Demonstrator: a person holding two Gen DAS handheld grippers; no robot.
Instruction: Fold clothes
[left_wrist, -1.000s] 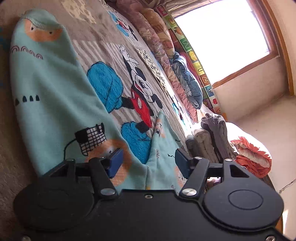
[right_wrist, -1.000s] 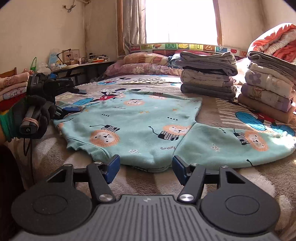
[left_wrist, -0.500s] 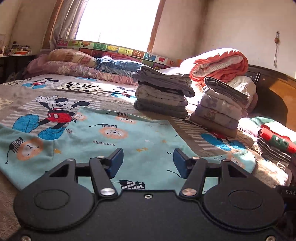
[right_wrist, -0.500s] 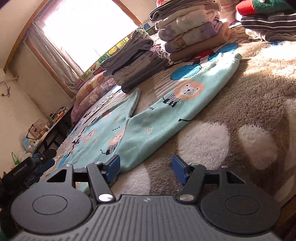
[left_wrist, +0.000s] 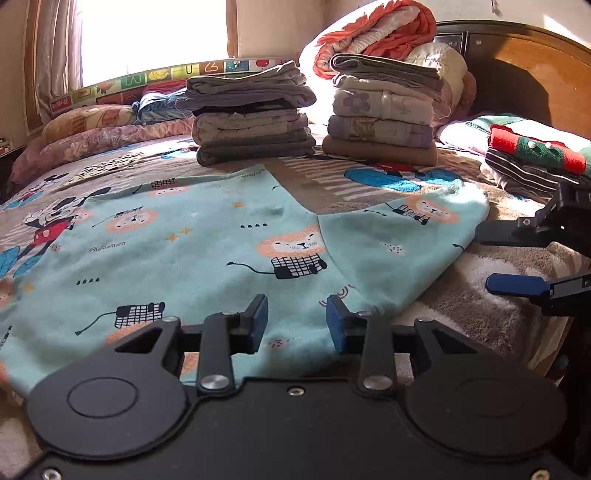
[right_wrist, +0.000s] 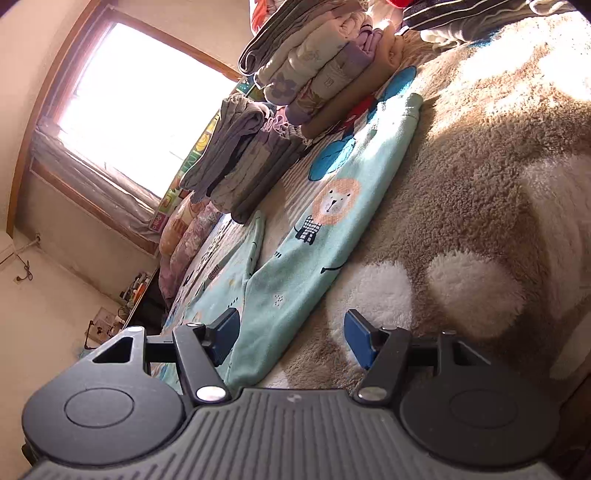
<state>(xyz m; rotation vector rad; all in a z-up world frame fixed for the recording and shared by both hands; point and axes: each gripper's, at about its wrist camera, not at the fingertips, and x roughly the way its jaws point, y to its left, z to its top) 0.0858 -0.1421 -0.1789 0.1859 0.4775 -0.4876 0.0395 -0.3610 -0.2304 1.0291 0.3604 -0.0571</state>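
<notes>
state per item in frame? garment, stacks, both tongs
lion-print top: unfolded, spread flat on the bed, sleeve stretched out sideways
grey stack: folded, piled upright
pastel stack: folded, piled upright
striped and red pile: folded, by the headboard
left tongs: open, empty, over the top's near edge
right tongs: open, empty, at the sleeve

One teal lion-print garment (left_wrist: 207, 251) spread on bed (left_wrist: 491, 306). Three stacks of folded clothes: grey (left_wrist: 251, 122), pastel (left_wrist: 384, 114), striped-and-red (left_wrist: 532, 162). Two grippers: left (left_wrist: 297, 321), right (right_wrist: 291, 338).
</notes>
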